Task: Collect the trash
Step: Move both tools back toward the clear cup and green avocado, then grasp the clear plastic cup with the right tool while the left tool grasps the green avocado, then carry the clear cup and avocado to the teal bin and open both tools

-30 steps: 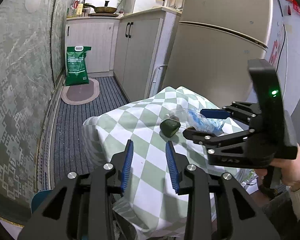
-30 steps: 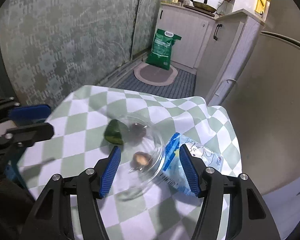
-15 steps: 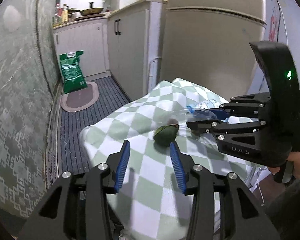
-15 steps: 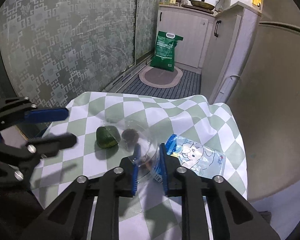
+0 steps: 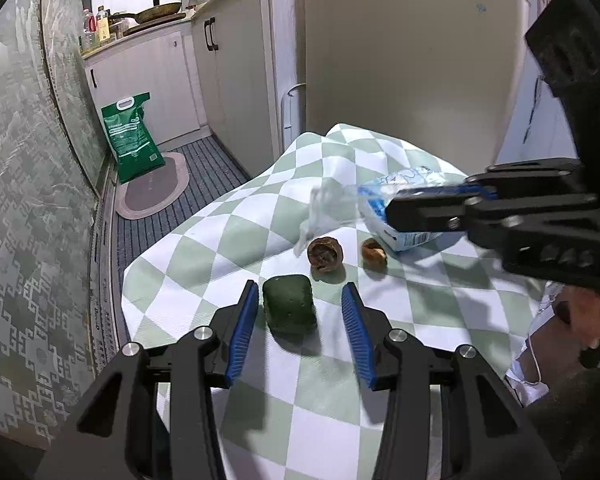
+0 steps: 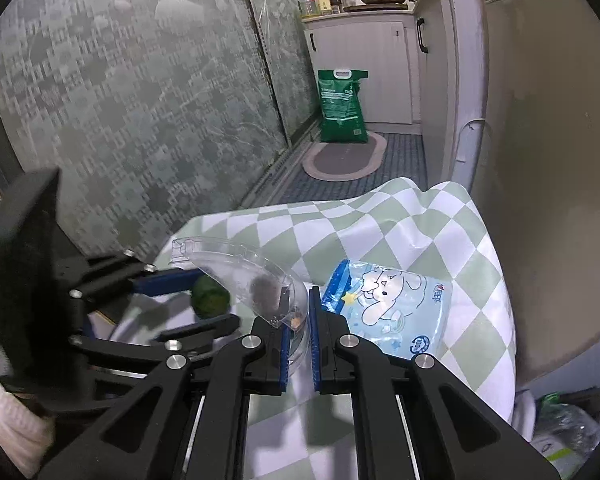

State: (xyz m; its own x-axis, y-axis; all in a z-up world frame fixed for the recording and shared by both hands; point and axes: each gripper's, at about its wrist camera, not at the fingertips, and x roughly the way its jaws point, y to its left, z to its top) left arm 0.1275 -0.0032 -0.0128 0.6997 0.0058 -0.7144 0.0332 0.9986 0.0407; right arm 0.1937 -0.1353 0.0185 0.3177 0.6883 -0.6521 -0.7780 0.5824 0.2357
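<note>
- Right wrist view: the clear plastic lid point(image 6: 244, 276) you are lifting is thin, light and springy. It will likely flex and slip if pinched hard, so keep hold at its rim, where your right claw point(image 6: 298, 322) is clamped on it now, fingers nearly together. The lid is tilted up off the checked tablecloth point(image 6: 400, 220), just beside the blue snack bag point(image 6: 388, 304).
- The snack bag lies flat on the cloth to the right of the lid; it looks soft, crinkly and light. Judge an edge or corner the best place to pinch it.
- Left wrist view: the green lump point(image 5: 289, 307) sits on the cloth between the fingers of your left claw point(image 5: 300, 312), which stands wide apart, holding nothing and touching nothing that you can see. The lump looks firm and small; a grip across its flat sides should hold.
- Two brown scraps point(image 5: 325, 252) lie just beyond the lump, uncovered. They look small, probably crumbly, and need a gentle pinch.
</note>
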